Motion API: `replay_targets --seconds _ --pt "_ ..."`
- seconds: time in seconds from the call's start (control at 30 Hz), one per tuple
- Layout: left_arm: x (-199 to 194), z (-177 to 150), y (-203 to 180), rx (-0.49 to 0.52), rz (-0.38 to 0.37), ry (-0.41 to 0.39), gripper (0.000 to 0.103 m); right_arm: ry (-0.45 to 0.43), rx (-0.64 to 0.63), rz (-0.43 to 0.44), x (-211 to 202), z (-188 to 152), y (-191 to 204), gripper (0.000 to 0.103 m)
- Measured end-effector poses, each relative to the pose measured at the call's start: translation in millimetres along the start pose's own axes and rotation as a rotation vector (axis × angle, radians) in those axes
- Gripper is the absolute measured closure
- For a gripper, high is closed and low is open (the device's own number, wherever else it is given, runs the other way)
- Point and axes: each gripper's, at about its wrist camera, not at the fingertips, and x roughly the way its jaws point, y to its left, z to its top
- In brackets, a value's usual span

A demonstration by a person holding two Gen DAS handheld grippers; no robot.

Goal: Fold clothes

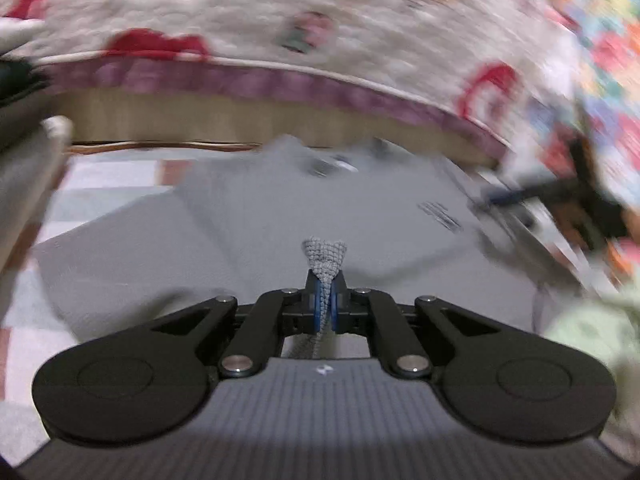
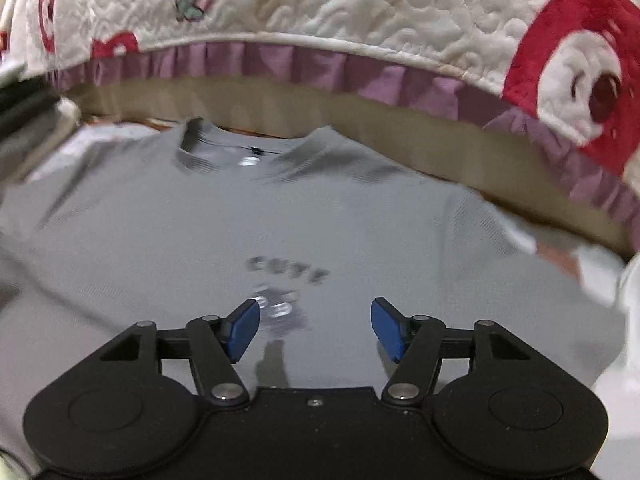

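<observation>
Fabric pinched between my left gripper (image 1: 326,304)'s clenched blue pads: a bunched grey fold of the T-shirt (image 1: 240,232), which lies blurred and partly folded on the floor before a quilted bedspread (image 1: 240,8). From my right wrist, the grey T-shirt (image 2: 280,208) lies flat, neckline toward the bed, dark lettering on its chest. My right gripper (image 2: 316,326) hangs released above it, nothing between the pads.

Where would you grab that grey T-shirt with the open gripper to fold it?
Probably at an edge, not the flat chest. The grey T-shirt lies spread flat, so the right gripper, fingers open above the print, would best come from the side to its right sleeve edge, where fabric can be pinched.
</observation>
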Motion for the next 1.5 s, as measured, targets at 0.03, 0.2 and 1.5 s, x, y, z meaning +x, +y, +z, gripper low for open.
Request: replay_targets --seconds 0.03,0.2,1.5 --pt "-1.9 -0.7 -7.2 0.044 -0.048 -0.002 0.099 0.025 -0.006 -0.04 3.8 4.8 -10.6 0.036" --pt "14.4 -12.1 -36.1 0.181 -0.239 0.142 0.098 0.035 0.088 0.029 -1.3 -16.1 -67.3 0.052" --pt "18.2 -28.3 -25.1 0.254 -0.085 0.266 0.087 -0.229 0.029 -0.26 -74.4 -123.2 -25.3 0.096"
